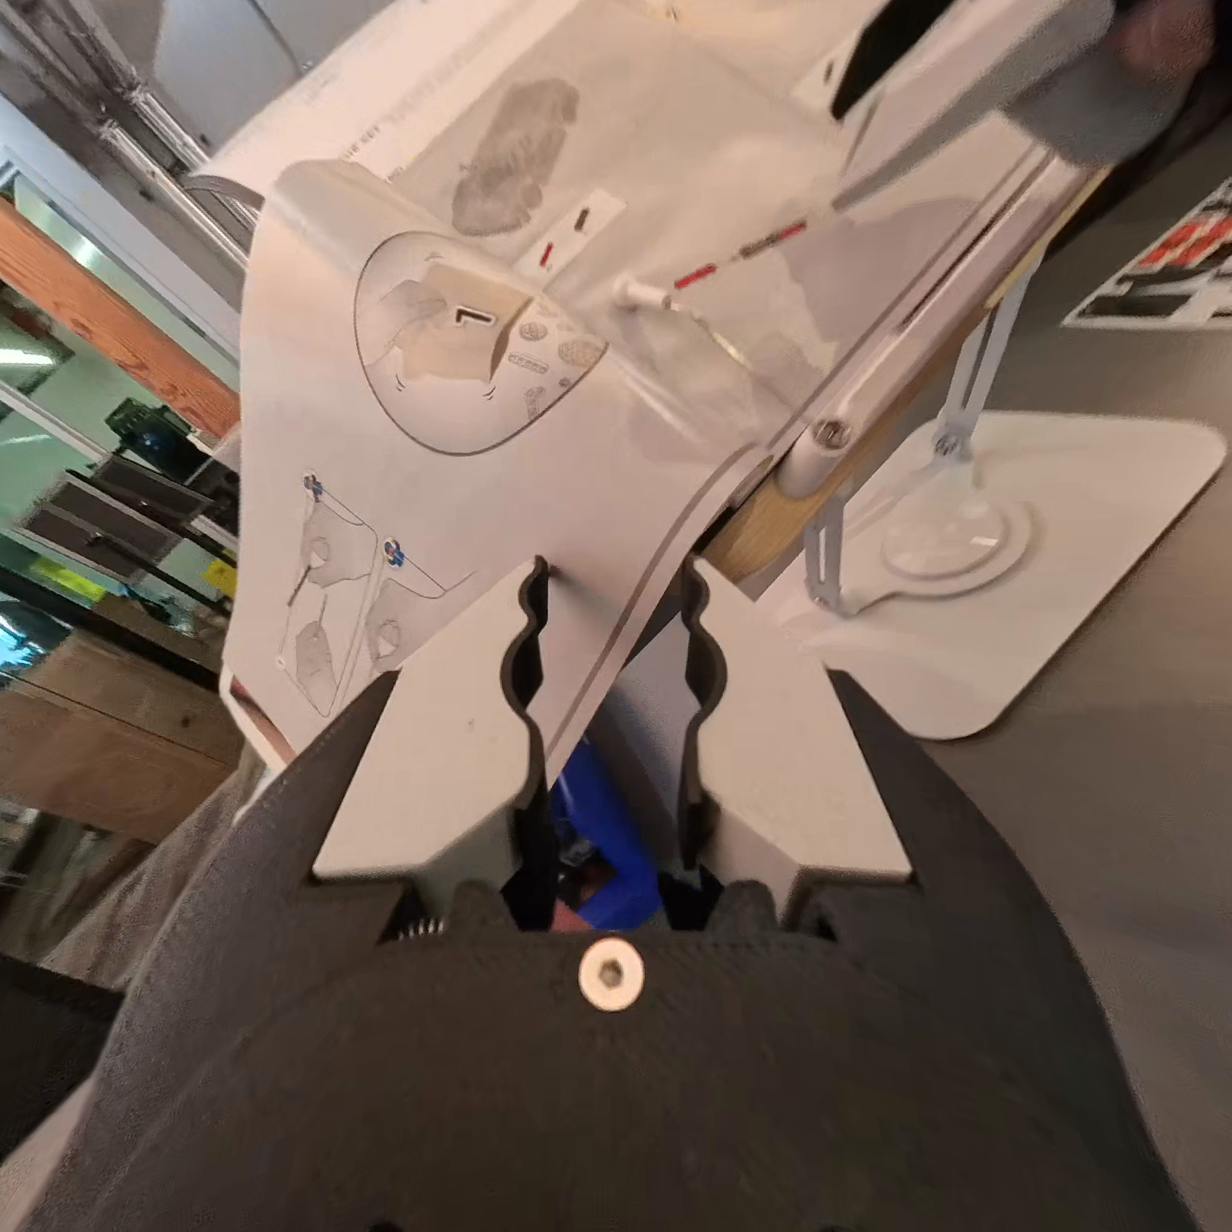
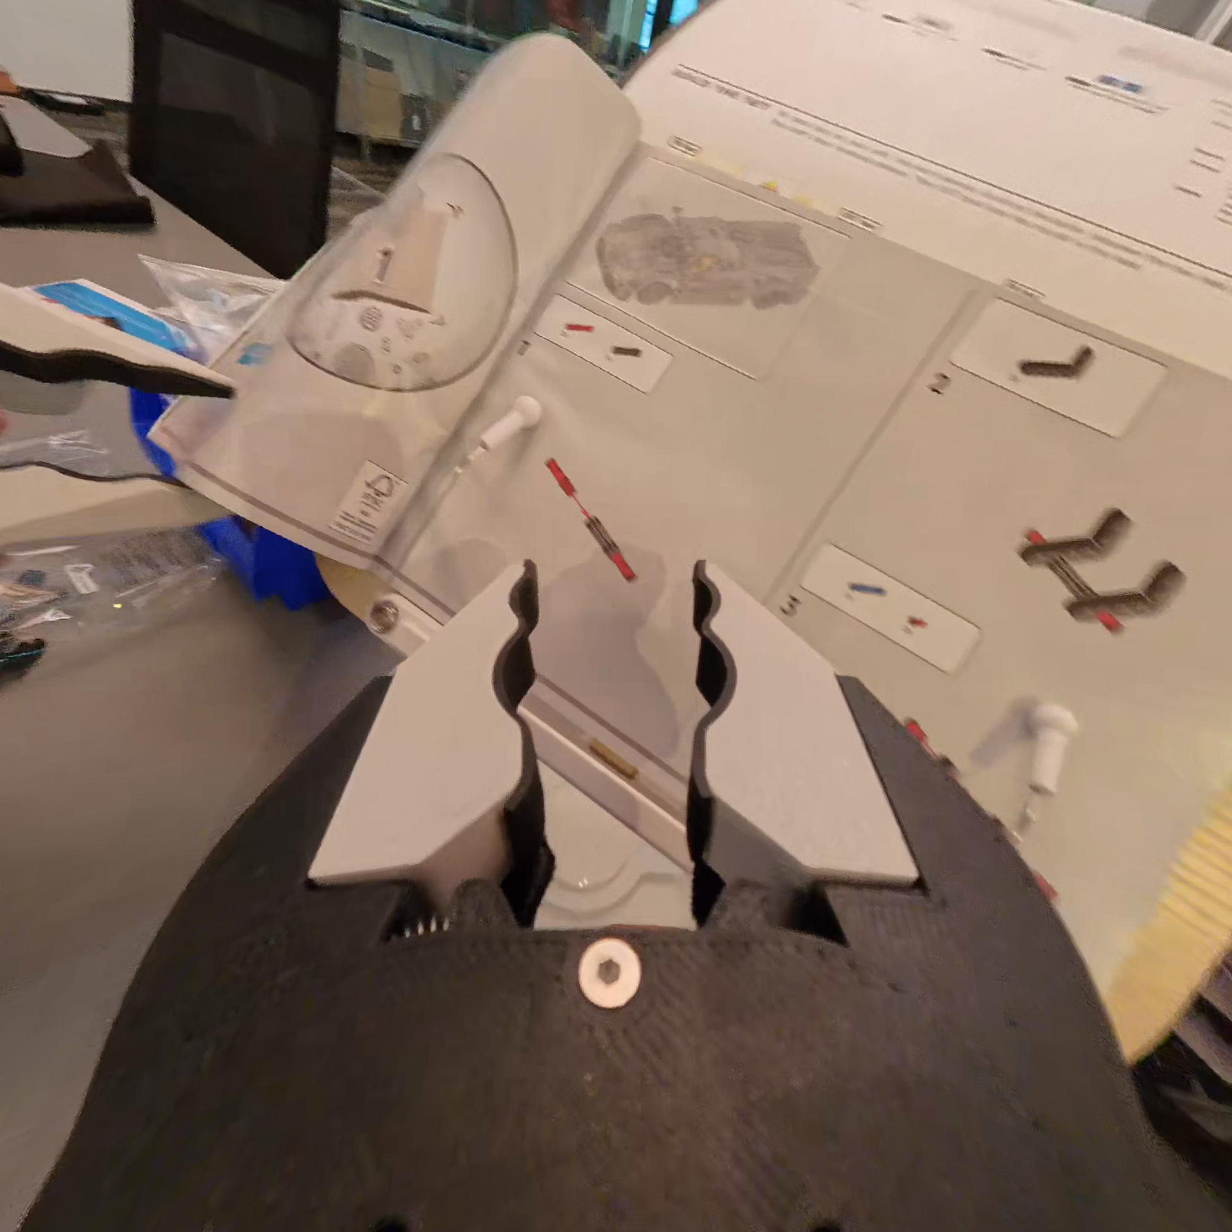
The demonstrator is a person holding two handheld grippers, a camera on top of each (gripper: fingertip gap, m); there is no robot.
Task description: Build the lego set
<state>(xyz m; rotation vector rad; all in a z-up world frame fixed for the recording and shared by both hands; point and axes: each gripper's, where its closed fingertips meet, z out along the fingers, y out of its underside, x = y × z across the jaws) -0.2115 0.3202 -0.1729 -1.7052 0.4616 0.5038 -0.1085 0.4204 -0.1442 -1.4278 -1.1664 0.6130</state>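
While hovering at the left side of the instruction booklet (image 1: 667, 133), spreading the fingers of the left gripper (image 1: 617, 573) wide, released and clamping nothing, with the loose edge of a curling page (image 1: 413, 500) running through the gap between them. Showing up again in the right wrist view, with one left finger (image 2: 100, 333) reaching in from the left and its dark tip touching the edge of that same page (image 2: 433, 300), which is arching up and over towards the spine. Leaning the booklet (image 2: 867, 333) open on a white stand (image 1: 1033, 567), itself sitting on the grey table (image 2: 133, 767). Pressing the right-hand pages flat with two white pegs (image 2: 513, 420), one near the spine and the other towards the lower right corner. Hanging the right gripper (image 2: 613, 573) just in front of the booklet's lower edge, fingers likewise parted and gripping nothing, pointing at the step drawings. Lying to the left of the stand, beyond the curling page: a blue bin (image 2: 267, 567) partly hidden behind the paper, and clear plastic bags (image 2: 100, 580) of small parts on the table. Blurring slightly along the paper edges in both views.
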